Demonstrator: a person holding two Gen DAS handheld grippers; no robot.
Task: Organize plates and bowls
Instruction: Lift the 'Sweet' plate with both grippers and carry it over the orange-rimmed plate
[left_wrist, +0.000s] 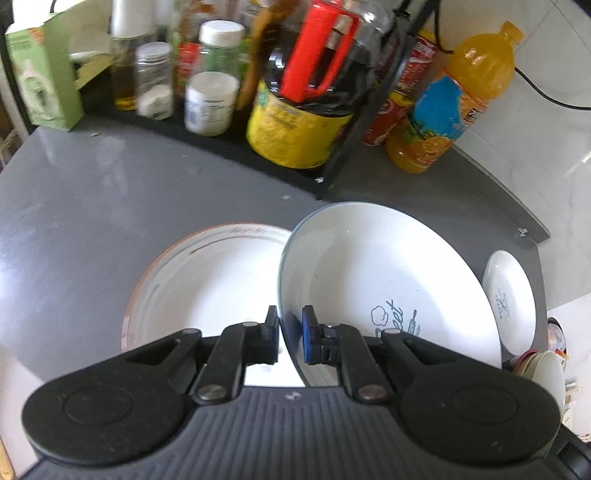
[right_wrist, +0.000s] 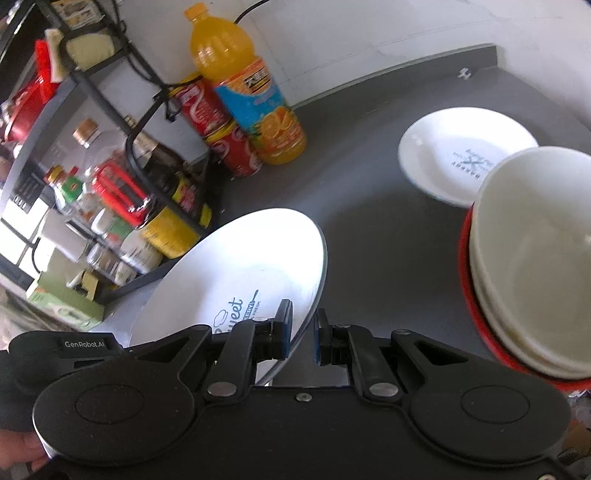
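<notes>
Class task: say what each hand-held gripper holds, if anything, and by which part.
Both hold the same white plate by its rim: the left hand-held gripper on one edge, the right hand-held gripper on the opposite edge.

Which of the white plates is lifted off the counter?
The "Sweet" plate, tilted and pinched at its rim by both grippers. The brown-rimmed plate and the small plate lie flat.
</notes>
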